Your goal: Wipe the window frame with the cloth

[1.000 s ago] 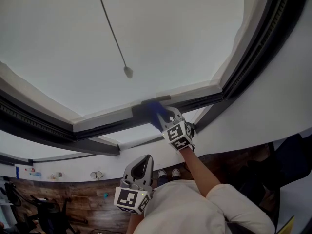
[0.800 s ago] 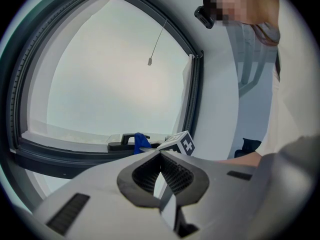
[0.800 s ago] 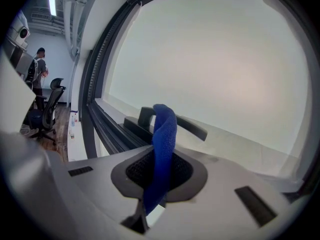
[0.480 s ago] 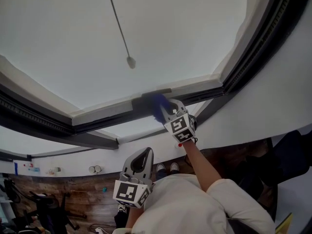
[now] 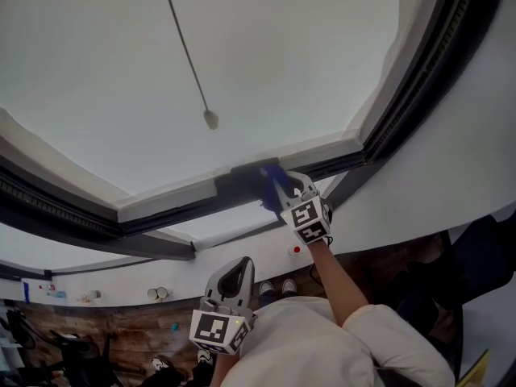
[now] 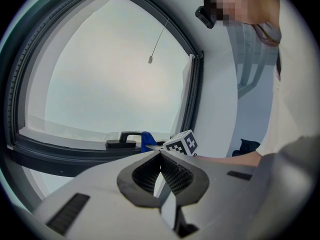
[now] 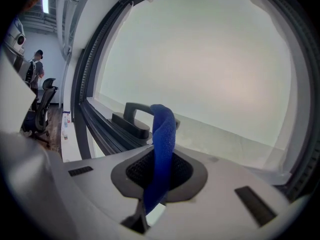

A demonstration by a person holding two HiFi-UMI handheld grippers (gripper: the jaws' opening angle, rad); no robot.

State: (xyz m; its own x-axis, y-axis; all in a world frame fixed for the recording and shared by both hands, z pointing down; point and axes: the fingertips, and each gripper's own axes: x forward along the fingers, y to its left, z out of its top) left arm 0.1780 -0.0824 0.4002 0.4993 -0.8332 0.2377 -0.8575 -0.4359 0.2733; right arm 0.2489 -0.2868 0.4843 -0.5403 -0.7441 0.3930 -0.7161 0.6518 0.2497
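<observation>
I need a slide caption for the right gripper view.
Right tongs pinch a blue cloth near the black window handle.

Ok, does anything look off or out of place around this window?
Nothing stands out. The blue cloth is pinched in the right gripper at the dark window frame, beside its black handle; the left gripper hangs low, shut and empty.

The cloth (image 5: 267,181), in the right tongs (image 5: 280,189), touches the window frame (image 5: 161,205) just beside its handle (image 5: 240,176); the left tongs (image 5: 235,268) sit well below.
</observation>
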